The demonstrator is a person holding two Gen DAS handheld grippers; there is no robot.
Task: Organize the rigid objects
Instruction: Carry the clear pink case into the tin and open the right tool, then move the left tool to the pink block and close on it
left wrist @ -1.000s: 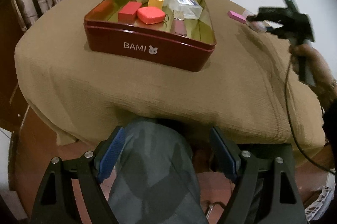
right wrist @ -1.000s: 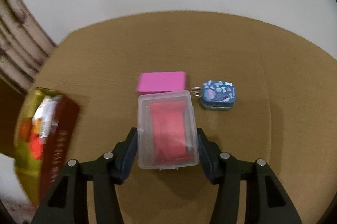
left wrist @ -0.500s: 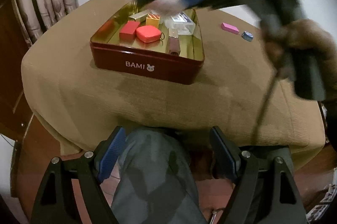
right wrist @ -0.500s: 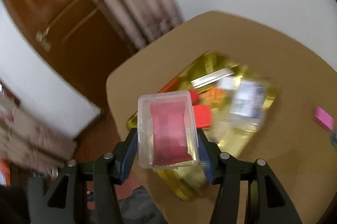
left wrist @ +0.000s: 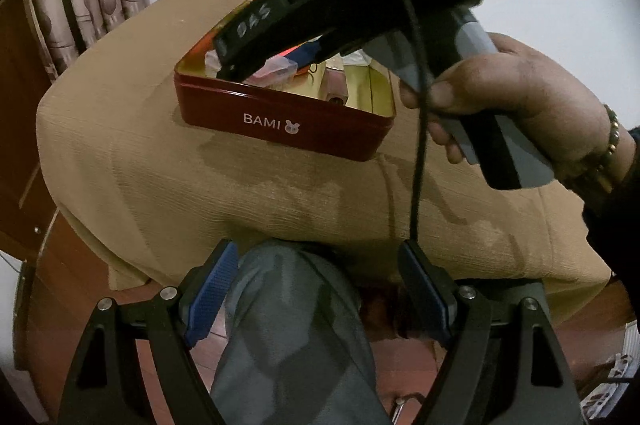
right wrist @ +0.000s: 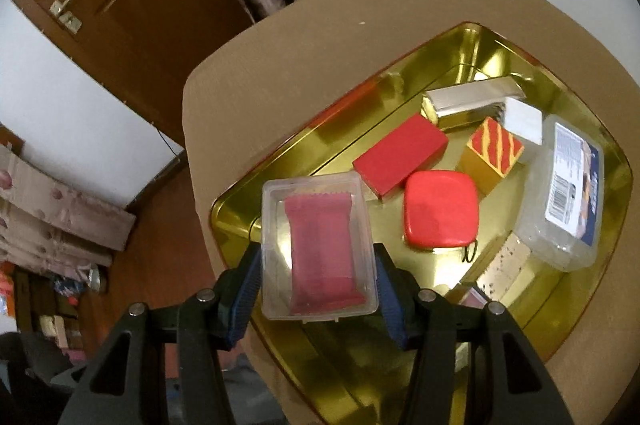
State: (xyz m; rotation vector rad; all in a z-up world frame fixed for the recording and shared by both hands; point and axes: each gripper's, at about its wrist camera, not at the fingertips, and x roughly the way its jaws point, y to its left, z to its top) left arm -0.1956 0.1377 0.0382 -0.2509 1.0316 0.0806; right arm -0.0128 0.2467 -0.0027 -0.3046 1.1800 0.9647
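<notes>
Over the gold-lined tin [right wrist: 472, 41] we see our right gripper [right wrist: 318, 295] with its jaws pressed on both long sides of a clear box [right wrist: 318, 249]; a red packet [right wrist: 322, 253] lies inside that box. From the right wrist camera the box hangs above the tin's near-left corner, and we cannot tell whether it touches the floor of the tin. Further in lie a red block [right wrist: 400, 153], a rounded red case [right wrist: 440, 209] just beside it, a striped orange cube [right wrist: 494, 155], a silver bar [right wrist: 472, 101], a white block [right wrist: 522, 121] and a large clear tub [right wrist: 568, 193] with a printed label along the right wall.

From the left wrist camera the tin [left wrist: 280, 117] shows its red outside, marked BAMI, and sits on a tan cloth [left wrist: 160, 177]. Our right hand [left wrist: 512, 97] grips the handle of the right gripper [left wrist: 272, 65], whose tip dips inside the tin's rim; the clear box [left wrist: 276, 69] is only partly visible beneath it. A black cable [left wrist: 418, 145] hangs from the handle.

Our left gripper [left wrist: 316, 289] is held low, off the near edge of the cloth, jaws wide apart with nothing between them, above a grey trouser knee [left wrist: 288, 325].
</notes>
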